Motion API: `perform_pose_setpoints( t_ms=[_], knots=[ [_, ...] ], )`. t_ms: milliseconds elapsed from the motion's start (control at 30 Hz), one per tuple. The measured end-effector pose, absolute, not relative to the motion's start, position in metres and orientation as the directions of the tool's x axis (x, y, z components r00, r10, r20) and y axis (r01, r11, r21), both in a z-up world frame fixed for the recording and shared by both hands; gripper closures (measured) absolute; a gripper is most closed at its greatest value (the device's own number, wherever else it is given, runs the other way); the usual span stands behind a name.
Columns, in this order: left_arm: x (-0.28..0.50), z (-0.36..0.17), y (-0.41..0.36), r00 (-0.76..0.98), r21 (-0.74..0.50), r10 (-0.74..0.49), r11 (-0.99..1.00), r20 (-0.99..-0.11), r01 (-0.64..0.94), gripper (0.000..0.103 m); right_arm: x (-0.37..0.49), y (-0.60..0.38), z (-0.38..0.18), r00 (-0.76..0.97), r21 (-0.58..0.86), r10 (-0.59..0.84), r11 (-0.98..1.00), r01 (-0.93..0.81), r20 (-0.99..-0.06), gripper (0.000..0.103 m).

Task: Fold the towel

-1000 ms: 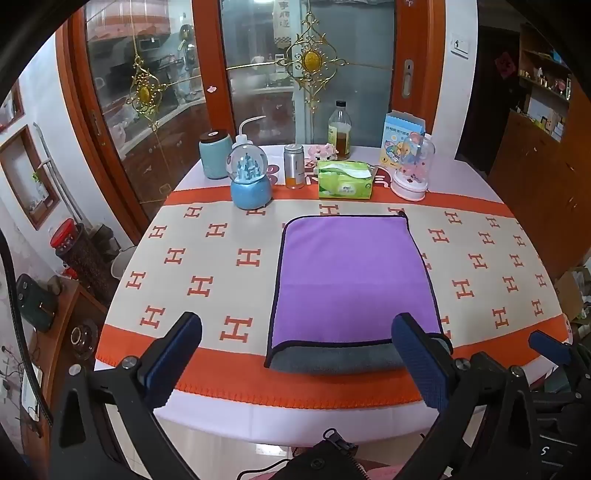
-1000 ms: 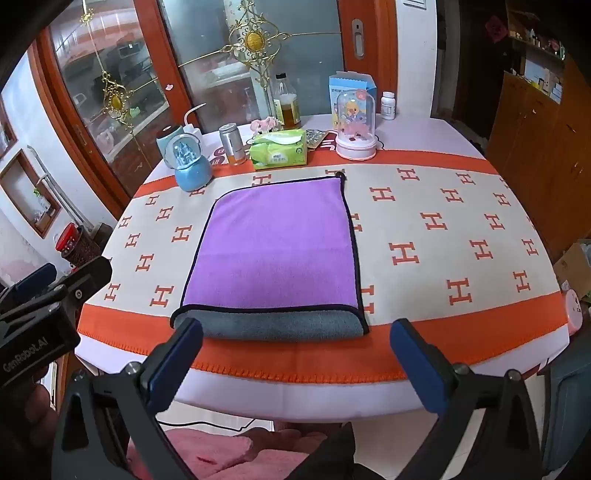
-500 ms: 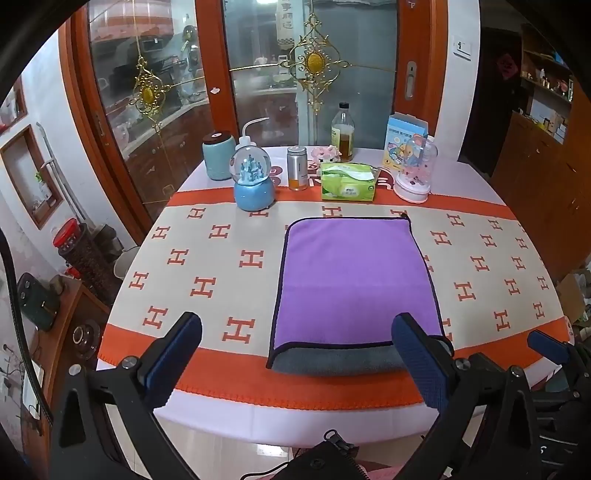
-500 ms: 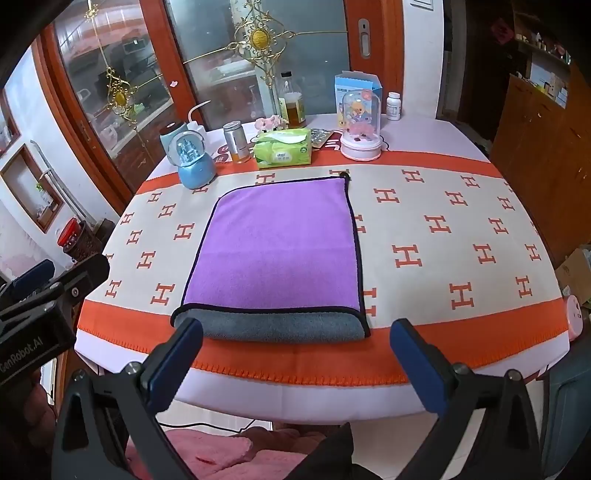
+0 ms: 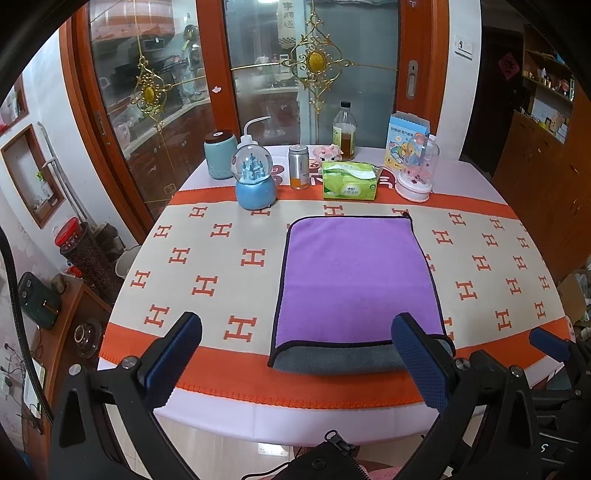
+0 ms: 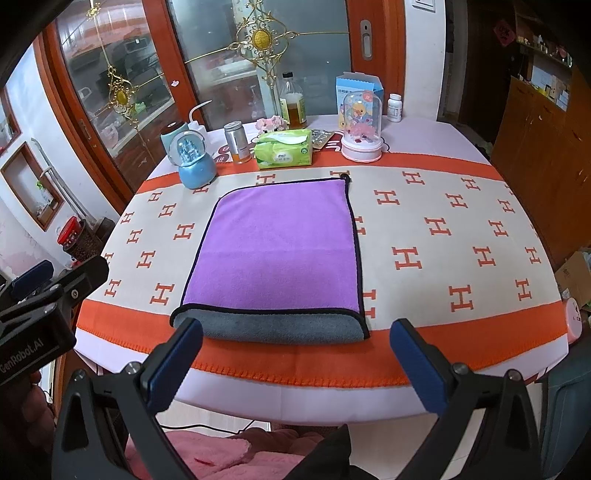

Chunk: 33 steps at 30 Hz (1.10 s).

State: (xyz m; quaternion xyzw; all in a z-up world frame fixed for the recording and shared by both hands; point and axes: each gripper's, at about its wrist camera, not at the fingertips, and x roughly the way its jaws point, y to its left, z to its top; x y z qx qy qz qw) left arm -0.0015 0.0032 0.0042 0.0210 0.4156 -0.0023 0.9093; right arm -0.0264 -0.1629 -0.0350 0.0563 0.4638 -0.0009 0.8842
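Purple towel [image 6: 275, 251] is folded once, grey fold nearest you; left gripper [image 5: 306, 363] and right gripper [image 6: 295, 363] are released, poised for its corners.

Snow globe [image 5: 255, 181] and tissue pack [image 5: 350, 181] crowd the towel's [image 5: 354, 277] far edge.

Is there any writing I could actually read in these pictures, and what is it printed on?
"GenRobot.AI": white letters on the black body of the left tongs, its first letter cut off by the edge.
"H": orange letter repeated across the beige patterned tablecloth.
Chinese characters on the hanging white banner: blurred.
Print on the green tissue pack, blue carton and silver can: too small.
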Motion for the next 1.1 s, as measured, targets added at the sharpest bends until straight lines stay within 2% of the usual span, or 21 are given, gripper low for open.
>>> perform_pose_setpoints(
  t_ms=[600, 1100],
  knots=[
    [0.002, -0.005, 0.010, 0.614, 0.014, -0.017, 0.999, -0.789, 0.046, 0.001, -0.028, -0.159, -0.027, 0.596, 0.072, 0.027, 0.996, 0.051, -0.802, 0.003],
    [0.007, -0.016, 0.029, 0.605, 0.016, -0.066, 0.991, -0.793, 0.130, 0.001, -0.037, -0.140, -0.032, 0.619, 0.051, -0.012, 0.995, 0.084, -0.785, 0.003]
  ],
)
